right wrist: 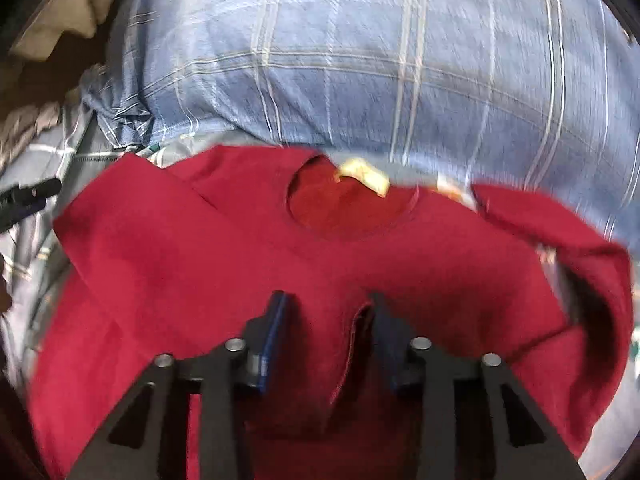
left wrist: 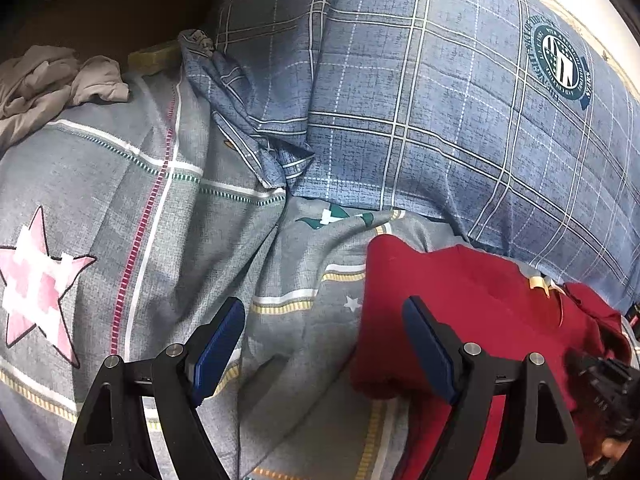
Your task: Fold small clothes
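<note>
While the left gripper (left wrist: 324, 344) hangs tilted down over the grey star-print bedspread (left wrist: 160, 220), its jaws stand wide with nothing between them; the red shirt (left wrist: 460, 312) lies just beside its right-hand finger, which overlaps the shirt's edge; over on the other side, the right gripper (right wrist: 330, 328) angles steeply down onto the shirt, jaws drawn narrow with a fold of red cloth bunched between the blue pads (right wrist: 276, 332); the blue plaid pillow (right wrist: 360, 60) sits beyond the collar.
</note>
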The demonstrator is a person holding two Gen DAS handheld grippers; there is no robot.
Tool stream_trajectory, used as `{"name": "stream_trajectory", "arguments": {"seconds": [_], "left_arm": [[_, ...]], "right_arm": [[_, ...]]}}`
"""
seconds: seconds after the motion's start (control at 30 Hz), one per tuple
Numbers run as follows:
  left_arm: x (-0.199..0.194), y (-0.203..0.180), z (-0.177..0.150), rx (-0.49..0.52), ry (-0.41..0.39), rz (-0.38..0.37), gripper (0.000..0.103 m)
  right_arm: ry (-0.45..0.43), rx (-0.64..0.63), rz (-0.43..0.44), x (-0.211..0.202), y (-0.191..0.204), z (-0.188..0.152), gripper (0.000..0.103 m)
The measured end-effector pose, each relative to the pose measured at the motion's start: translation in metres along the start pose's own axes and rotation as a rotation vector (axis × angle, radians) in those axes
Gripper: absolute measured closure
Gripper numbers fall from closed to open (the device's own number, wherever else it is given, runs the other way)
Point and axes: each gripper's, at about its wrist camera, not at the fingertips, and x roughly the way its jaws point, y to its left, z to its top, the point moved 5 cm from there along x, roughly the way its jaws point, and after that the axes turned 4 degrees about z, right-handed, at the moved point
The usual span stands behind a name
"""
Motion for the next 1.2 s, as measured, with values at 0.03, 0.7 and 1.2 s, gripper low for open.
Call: {"name": "stream_trajectory", "arguments": {"seconds": [0.03,0.7,1.2], "left_arm": [[-0.001,0.002,0.001,-0.007,-0.004,0.001,0.023],[0.0,-0.037,-0.007,0.074,-0.021,-0.117,0.022],[0.047,-0.071,-0.023,0.2,0.093,-0.039,0.019]], "right_arm": [[0.004,-0.001,0.0,-0.001,0.002,0.001,0.087],[-0.096,0.162,-0.251,-0.065,-0.092,0.014,0.056],[-0.034,0.243,-0.132,-0.063,-0.105,-0.03,0.056]]}}
